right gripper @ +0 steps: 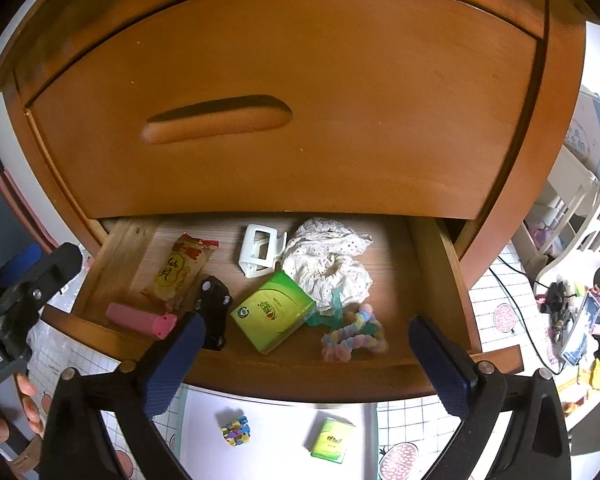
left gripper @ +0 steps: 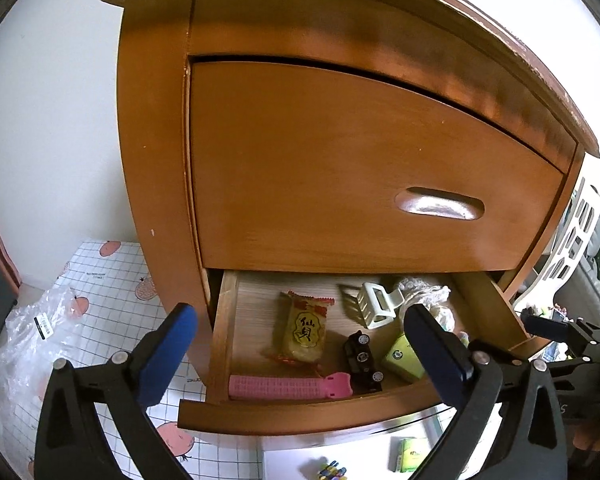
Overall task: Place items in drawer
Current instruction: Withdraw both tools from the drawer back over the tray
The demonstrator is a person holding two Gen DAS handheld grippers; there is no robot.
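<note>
Snack packet (left gripper: 305,330) reads "仙貝"; left tool (right gripper: 4,320) body perhaps "Robot.AI"

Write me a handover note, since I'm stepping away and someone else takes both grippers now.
Left gripper and right gripper: both open, holding nothing, hovering at the open bottom drawer.
In the drawer: rice cracker packet, pink comb, black toy car, white hair claw, green tissue pack, white cloth, pastel scrunchie.
Left to do: colourful cube and small green packet lie on the surface below the drawer.
</note>
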